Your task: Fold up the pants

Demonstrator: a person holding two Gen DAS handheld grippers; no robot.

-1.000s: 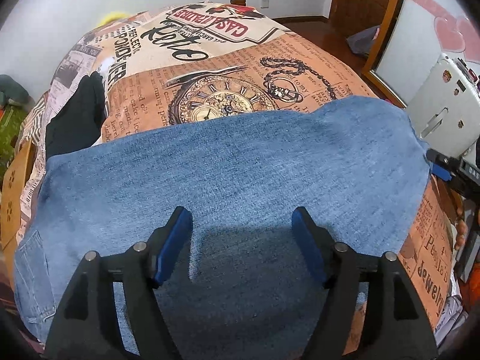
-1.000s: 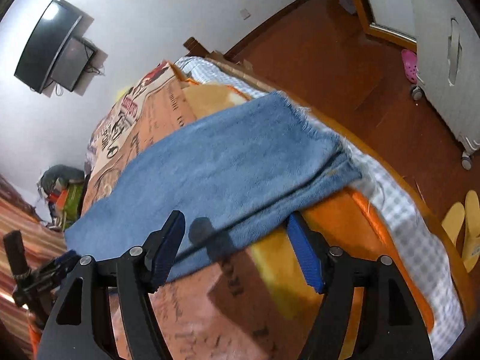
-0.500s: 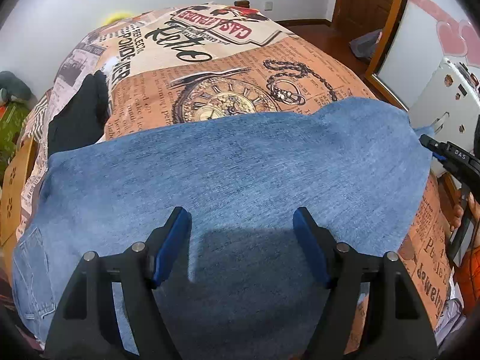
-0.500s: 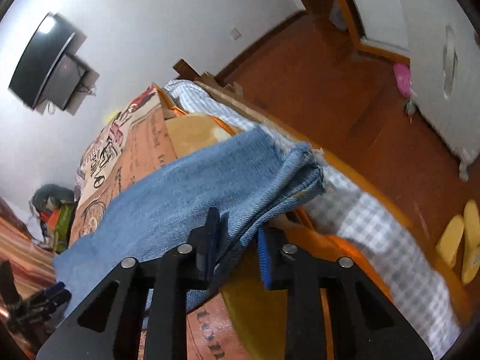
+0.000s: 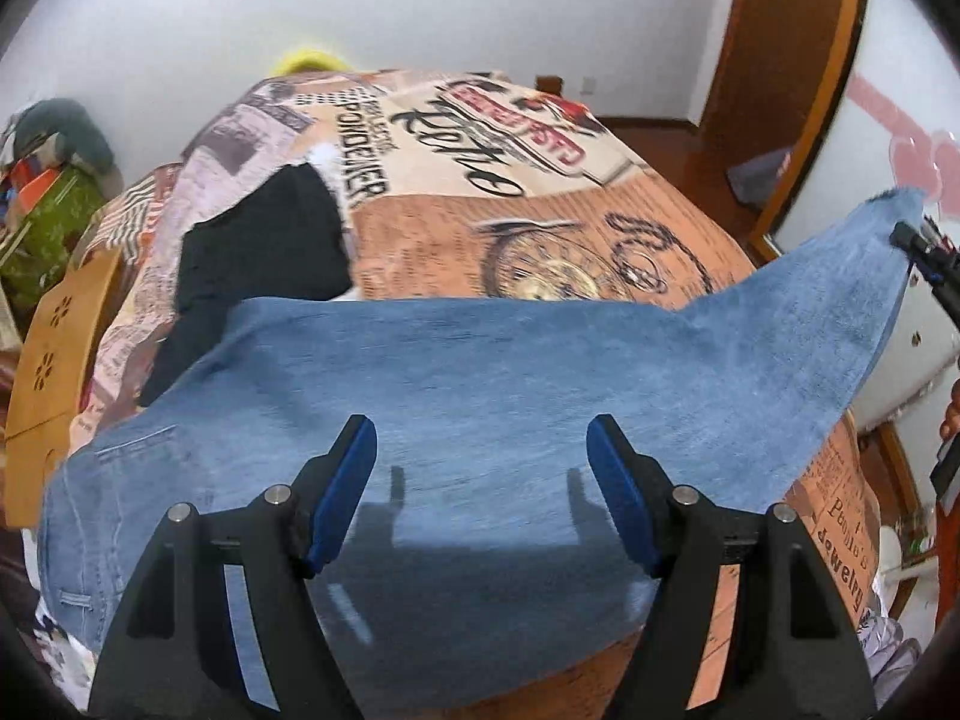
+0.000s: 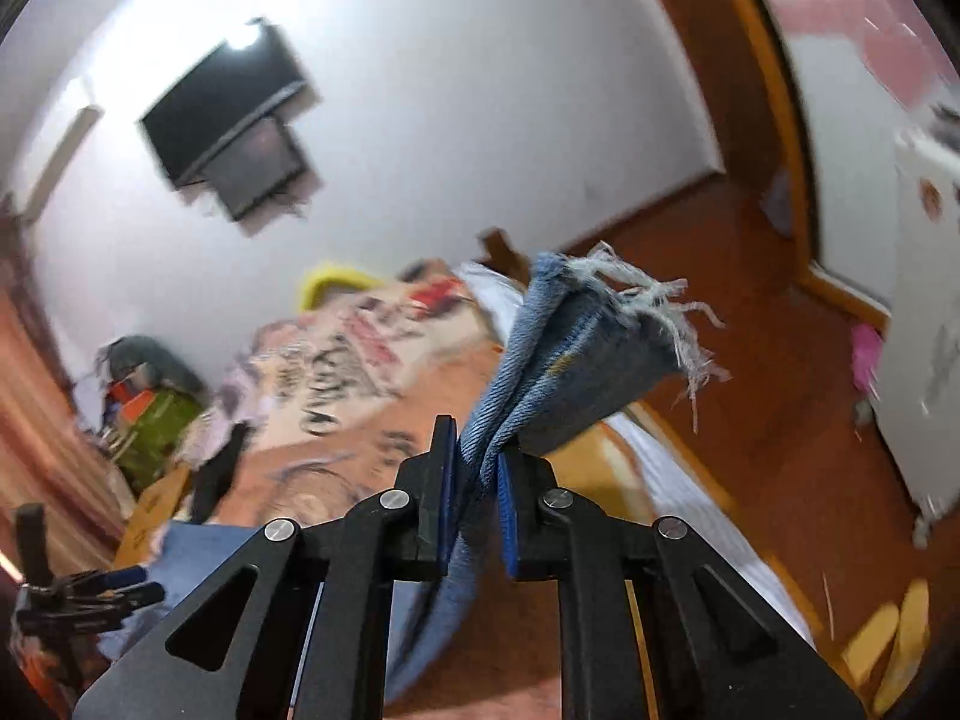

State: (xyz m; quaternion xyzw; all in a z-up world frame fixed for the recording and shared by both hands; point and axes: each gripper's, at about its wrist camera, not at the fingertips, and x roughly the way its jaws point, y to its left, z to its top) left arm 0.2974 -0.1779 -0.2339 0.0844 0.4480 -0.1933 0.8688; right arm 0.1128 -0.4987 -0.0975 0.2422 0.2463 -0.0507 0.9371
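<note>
Right now, right gripper [image 6: 477, 474]: jaws have just been closing and now pinch the jeans [image 6: 576, 354] near the frayed hem [image 6: 648, 300]; cloth bunches between the blue pads [image 6: 505, 516], and the hem end stands raised off the bed [image 6: 384, 420], fringe loose in the air. Left gripper [image 5: 483, 480]: jaws spread wide, nothing between the fingers [image 5: 345, 480]; it hangs over the denim at the near edge of the bed, whether touching cannot be told. Jeans, seen from the left wrist [image 5: 480, 372]: spread flat across the near part of the bed, a pocket [image 5: 78, 558] at the near left corner, the right end rising to the other gripper [image 5: 918, 246] at the right edge. Bedspread [image 5: 540, 180]: printed with newspaper text and a pocket watch. Black garment [image 5: 270, 240]: left side of the bed, just beyond the jeans. Wall screen [image 6: 234, 120]: on the far wall. Floor [image 6: 750, 300]: red-brown wood, right of the bed.
</note>
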